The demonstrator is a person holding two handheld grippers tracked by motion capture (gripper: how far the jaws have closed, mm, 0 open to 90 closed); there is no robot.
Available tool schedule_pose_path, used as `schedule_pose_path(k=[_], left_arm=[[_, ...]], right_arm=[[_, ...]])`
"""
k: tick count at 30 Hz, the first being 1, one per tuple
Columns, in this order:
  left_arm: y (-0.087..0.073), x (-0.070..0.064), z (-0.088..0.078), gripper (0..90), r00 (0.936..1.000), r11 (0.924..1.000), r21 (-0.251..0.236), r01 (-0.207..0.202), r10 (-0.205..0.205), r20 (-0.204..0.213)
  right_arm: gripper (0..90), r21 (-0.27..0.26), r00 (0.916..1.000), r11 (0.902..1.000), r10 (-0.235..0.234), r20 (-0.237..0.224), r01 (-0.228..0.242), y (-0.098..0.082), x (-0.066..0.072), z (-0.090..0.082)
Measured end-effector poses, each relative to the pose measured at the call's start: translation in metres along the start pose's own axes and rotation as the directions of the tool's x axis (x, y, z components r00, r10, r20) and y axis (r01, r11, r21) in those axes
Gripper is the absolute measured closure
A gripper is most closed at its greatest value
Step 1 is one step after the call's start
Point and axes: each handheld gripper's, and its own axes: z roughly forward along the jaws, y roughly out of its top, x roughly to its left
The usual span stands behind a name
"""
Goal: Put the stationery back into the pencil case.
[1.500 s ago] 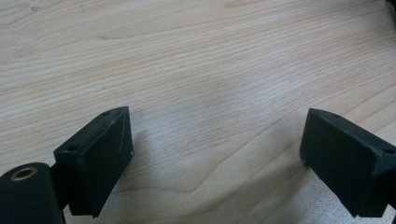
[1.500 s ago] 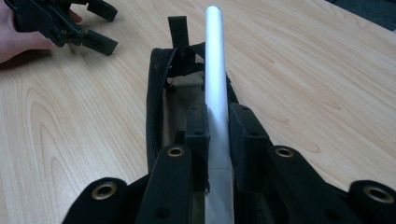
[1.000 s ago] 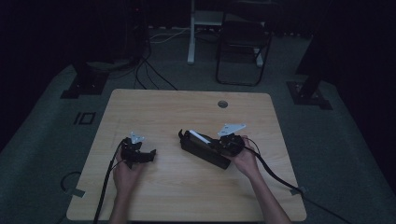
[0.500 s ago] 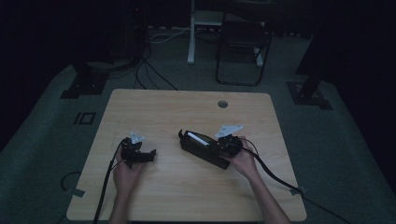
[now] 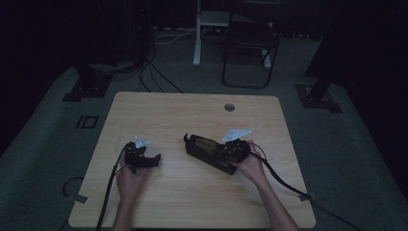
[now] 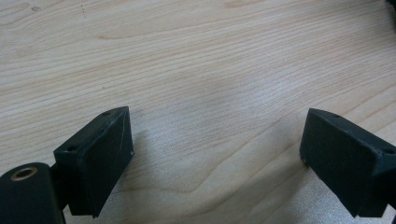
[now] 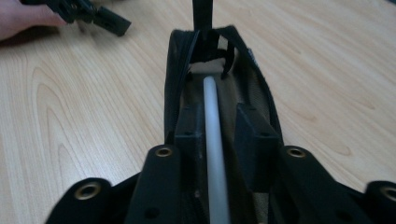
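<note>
A black zip pouch lies open on the wooden table, right of its middle. My right gripper reaches into it from the right. In the right gripper view a pale grey pen lies lengthwise inside the pouch, between the jaws of my right gripper. Those jaws have just been opening: the right pad stands off the pen, so nothing is gripped. My left gripper rests on the table to the left, open and empty, with bare wood between its jaws. It also appears far off.
A round cable hole sits near the table's far edge. Cables trail from both grippers toward the near edge. A chair and stand bases stand on the dark floor beyond the table.
The pale pen that stuck up at the pouch's left end has dropped down inside the pouch. Both hands have stayed where they were.
</note>
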Motion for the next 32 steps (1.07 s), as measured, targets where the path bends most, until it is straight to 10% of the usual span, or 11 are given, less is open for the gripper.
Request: schedule_pose_path(k=[17, 32], left_arm=[[0.0, 0.0, 0.0, 9.8, 1.0, 1.0, 0.0, 0.001, -0.001, 0.0], [0.0, 0.0, 0.0, 9.8, 1.0, 1.0, 0.0, 0.0, 0.0, 0.0]], right_arm=[[36.5, -0.07, 0.9994, 0.9975, 0.016, 0.031, -0.014, -0.001, 0.014, -0.039], [29.1, -0.036, 0.9878, 0.9971, 0.071, 0.139, -0.067, -0.05, 0.009, -0.056]])
